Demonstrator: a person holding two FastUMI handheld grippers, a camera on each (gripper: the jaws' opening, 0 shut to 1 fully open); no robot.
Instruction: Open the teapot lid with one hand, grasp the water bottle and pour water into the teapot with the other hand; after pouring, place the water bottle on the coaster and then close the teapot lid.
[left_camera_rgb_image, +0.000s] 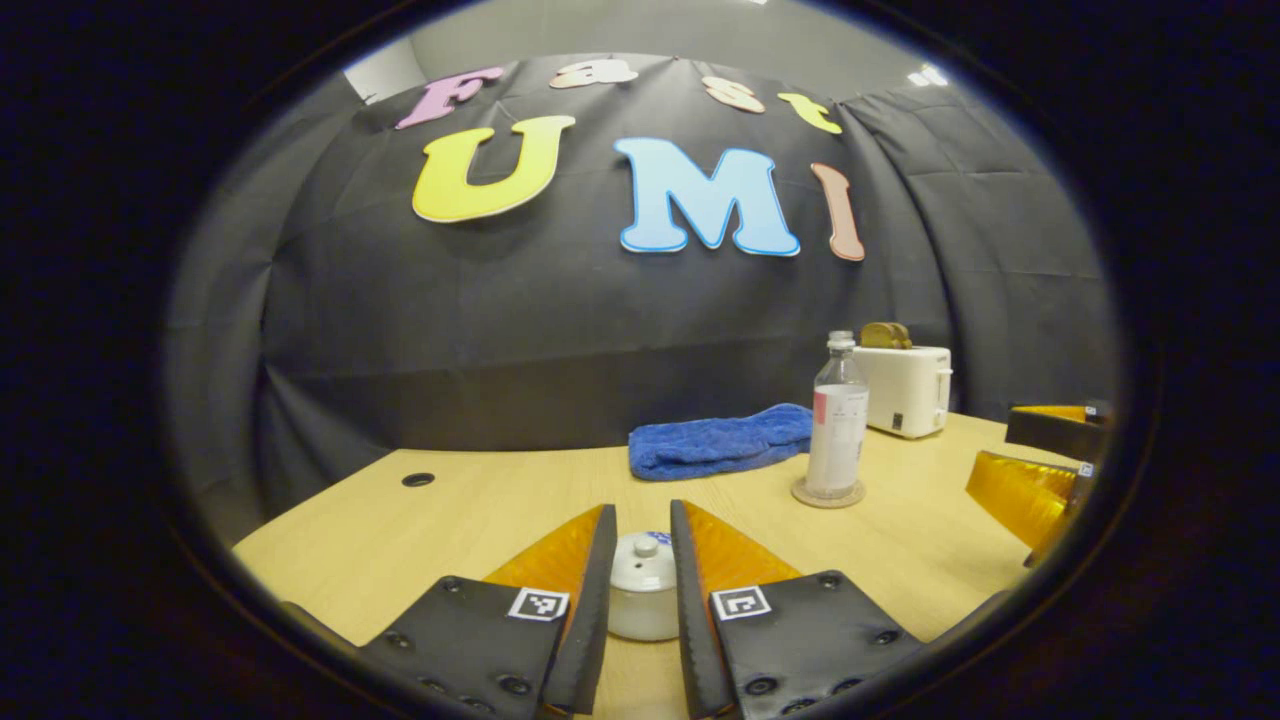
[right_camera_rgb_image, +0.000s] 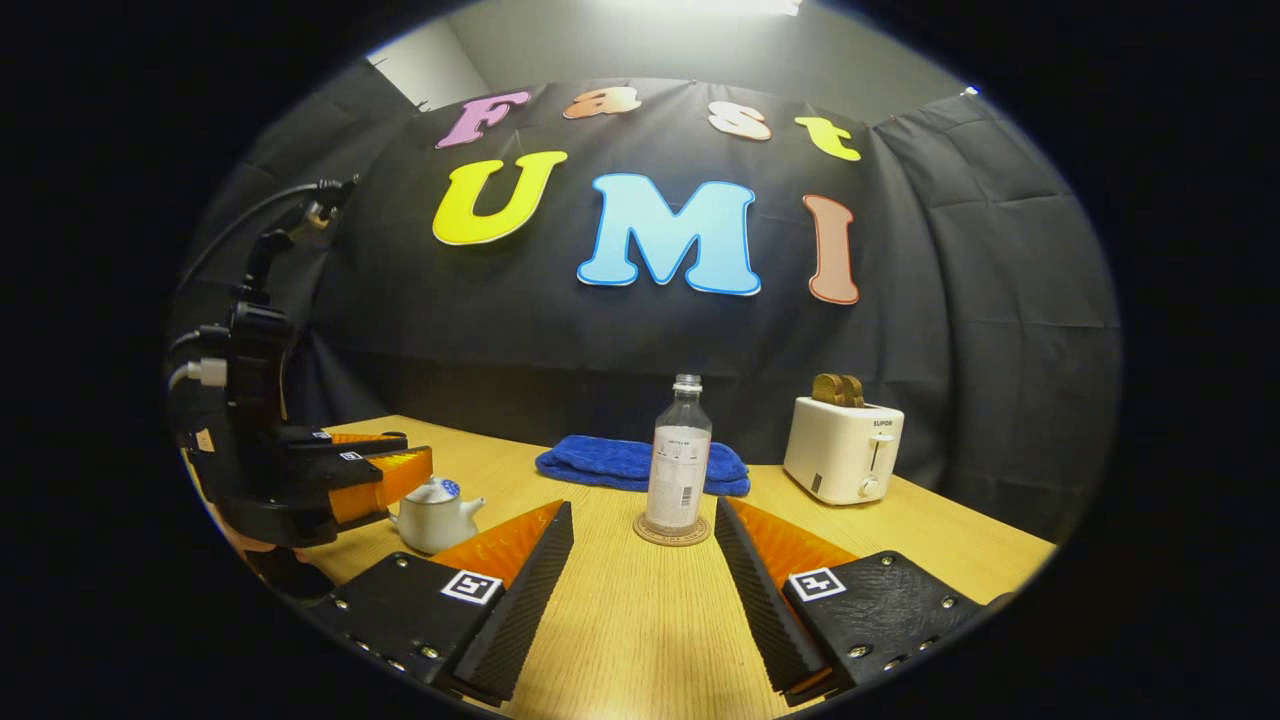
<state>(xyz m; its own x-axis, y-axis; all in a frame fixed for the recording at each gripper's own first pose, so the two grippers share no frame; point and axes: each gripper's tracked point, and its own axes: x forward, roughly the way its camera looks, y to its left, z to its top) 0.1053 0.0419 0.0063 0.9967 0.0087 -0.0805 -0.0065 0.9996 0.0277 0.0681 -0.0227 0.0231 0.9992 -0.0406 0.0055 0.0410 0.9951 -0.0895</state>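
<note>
Left gripper (left_camera_rgb_image: 640, 560) part-open, fingers straddling the teapot (left_camera_rgb_image: 643, 590) lid knob without touching — should close squarely, lift straight; right gripper (right_camera_rgb_image: 640, 560) wide open, empty, water bottle (right_camera_rgb_image: 678, 455) ahead on coaster (right_camera_rgb_image: 672, 531).

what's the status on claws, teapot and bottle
Left claw open, straddling teapot lid. Right claw open, short of bottle on coaster. Nothing between.

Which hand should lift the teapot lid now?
Probably the left: the left tongs already straddle the teapot lid, while the right tongs face the water bottle.
</note>
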